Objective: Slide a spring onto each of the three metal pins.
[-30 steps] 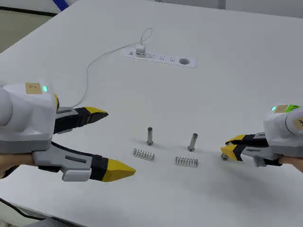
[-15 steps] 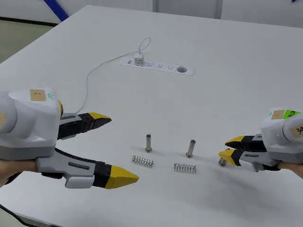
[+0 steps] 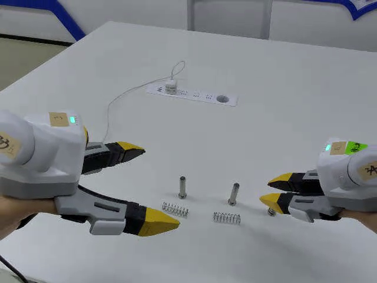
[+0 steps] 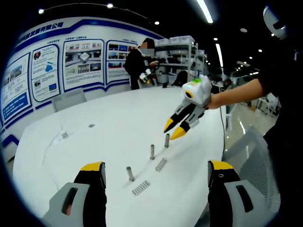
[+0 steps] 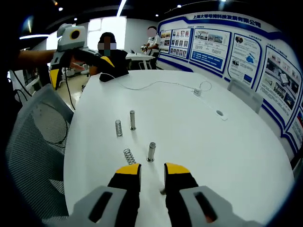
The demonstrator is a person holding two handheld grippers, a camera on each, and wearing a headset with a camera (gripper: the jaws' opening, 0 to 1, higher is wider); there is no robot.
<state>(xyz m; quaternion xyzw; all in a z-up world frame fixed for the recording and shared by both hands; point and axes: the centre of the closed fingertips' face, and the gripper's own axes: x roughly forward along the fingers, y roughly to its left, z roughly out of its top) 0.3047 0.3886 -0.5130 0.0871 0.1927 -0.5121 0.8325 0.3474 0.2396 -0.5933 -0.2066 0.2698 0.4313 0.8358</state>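
two springs beside two upright pins

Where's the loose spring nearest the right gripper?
In the head view, the spring lies flat on the white table, just nearer the person than the closest pin, left of the right gripper.

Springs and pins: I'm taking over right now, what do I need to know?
Left gripper: jaws wide open, empty. Right gripper: jaws slightly apart, tips by one upright metal pin; whether it carries a spring is unclear. Left metal pin and middle metal pin stand bare on the white table; left coiled spring and right coiled spring lie before them. Nothing clearly done. Left: slide springs on.
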